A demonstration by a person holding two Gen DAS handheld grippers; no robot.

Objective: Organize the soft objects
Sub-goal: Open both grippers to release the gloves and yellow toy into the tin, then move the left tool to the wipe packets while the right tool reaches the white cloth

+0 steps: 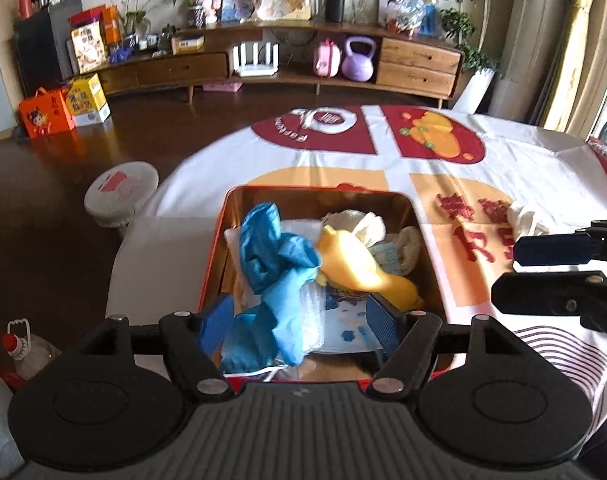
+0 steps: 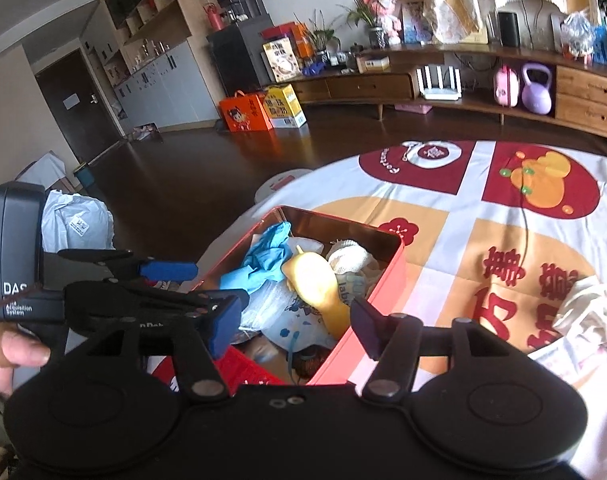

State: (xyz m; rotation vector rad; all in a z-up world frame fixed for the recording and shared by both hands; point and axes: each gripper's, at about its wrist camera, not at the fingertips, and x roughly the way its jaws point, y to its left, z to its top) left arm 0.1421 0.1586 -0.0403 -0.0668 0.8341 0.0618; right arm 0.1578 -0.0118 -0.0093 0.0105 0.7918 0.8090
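Left gripper: jaws apart, nothing between the pads, over the near end of the tin. Right gripper: jaws apart, empty, at the tin's near corner. Tin contents: blue glove, yellow toy, gauze, printed mask. White cloth: on the tablecloth, outside the tin.

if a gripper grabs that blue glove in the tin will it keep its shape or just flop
Probably flop: the blue glove lies crumpled and draped over other items in the red tin. It looks thin, so likely light, and may drag neighbours along.
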